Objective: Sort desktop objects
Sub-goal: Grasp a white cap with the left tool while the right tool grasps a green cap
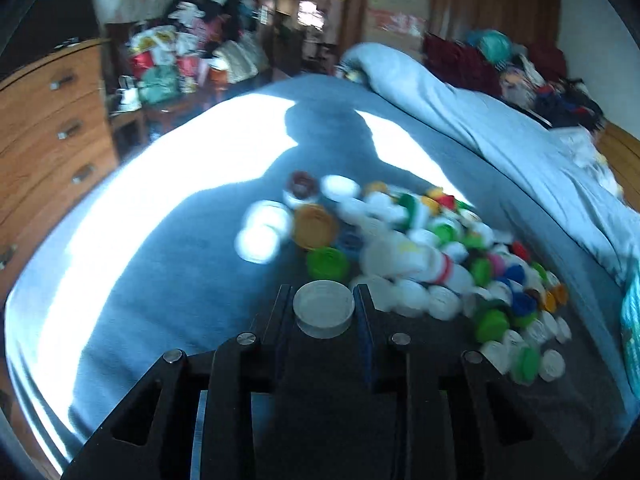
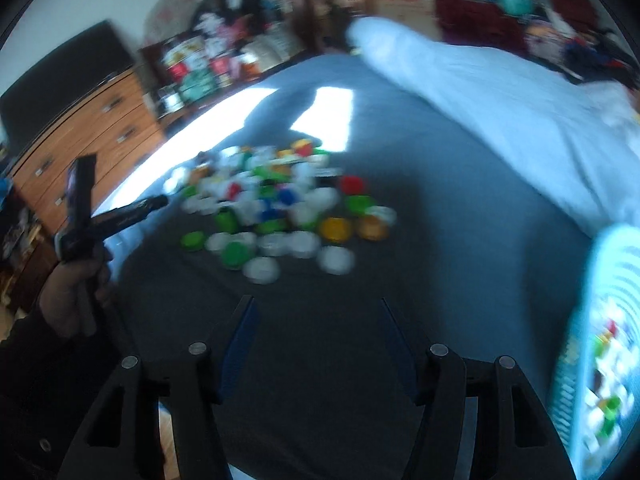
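A pile of bottle caps (image 1: 420, 248) in white, green, orange, blue and red lies on a grey-blue bed cover (image 1: 180, 264); it also shows in the right wrist view (image 2: 280, 208). My left gripper (image 1: 324, 296) is shut on a white cap (image 1: 324, 306) and holds it above the cover, just in front of the pile. My right gripper (image 2: 316, 304) is open and empty, above bare cover in front of the pile. The left gripper (image 2: 152, 202), held in a hand, shows at the left of the right wrist view. Both views are blurred.
A light blue basket (image 2: 600, 344) with several caps inside stands at the right edge. A folded pale blue duvet (image 1: 500, 128) lies along the right. A wooden chest of drawers (image 1: 52, 120) stands at the left, with clutter behind the bed.
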A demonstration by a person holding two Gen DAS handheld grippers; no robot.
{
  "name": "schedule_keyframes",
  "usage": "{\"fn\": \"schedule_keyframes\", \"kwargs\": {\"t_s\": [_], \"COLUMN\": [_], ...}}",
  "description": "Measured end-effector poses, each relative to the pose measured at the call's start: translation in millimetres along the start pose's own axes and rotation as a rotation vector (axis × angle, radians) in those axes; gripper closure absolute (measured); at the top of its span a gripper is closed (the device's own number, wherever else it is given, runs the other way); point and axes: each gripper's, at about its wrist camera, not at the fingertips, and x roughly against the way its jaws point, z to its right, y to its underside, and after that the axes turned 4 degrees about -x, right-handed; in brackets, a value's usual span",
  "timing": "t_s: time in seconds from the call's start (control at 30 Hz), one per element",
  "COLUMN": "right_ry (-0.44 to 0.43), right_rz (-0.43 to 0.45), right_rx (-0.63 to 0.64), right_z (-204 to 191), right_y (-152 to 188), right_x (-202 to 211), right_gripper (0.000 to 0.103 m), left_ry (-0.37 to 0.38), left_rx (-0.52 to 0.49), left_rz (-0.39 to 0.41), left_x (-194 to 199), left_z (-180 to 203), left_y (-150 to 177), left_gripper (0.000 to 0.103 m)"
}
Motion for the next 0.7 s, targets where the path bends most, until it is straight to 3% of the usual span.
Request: {"fn": "schedule_keyframes", "kwargs": {"t_s": [0.13,0.23,0.53,0.6,0.7], "right_ry": [-0.159,-0.204,-0.149,-0.126,-0.118], "right_rz": [-0.056,-0.096,-0.166,-0.177,-0.159], "right_rx": [0.09,0.123,0.19,0.193,0.184], "right_z": [-57,-87,-114,-111,-111], "right_y": [-21,-32,-44,-41,-43], "right_x": [-67,-114,-182,-190,-184], "right_gripper": [0.041,0.049,0.053,0.068,0.071], "left_ry": [-0.038,-0.035,0.022,0.027,0.026], "left_rx": [0.059,0.091,0.103,0.099,0.097], "left_rz": [-0.002,0.001,-0.008,-0.01,-0.008], "left_x": [-6,-7,-9,-11,-11], "left_z": [-25,-35,-39,-41,-41], "left_y": [6,7,6,6,5], "left_gripper": [0.078,0.078,0.078,0.078,0.078]}}
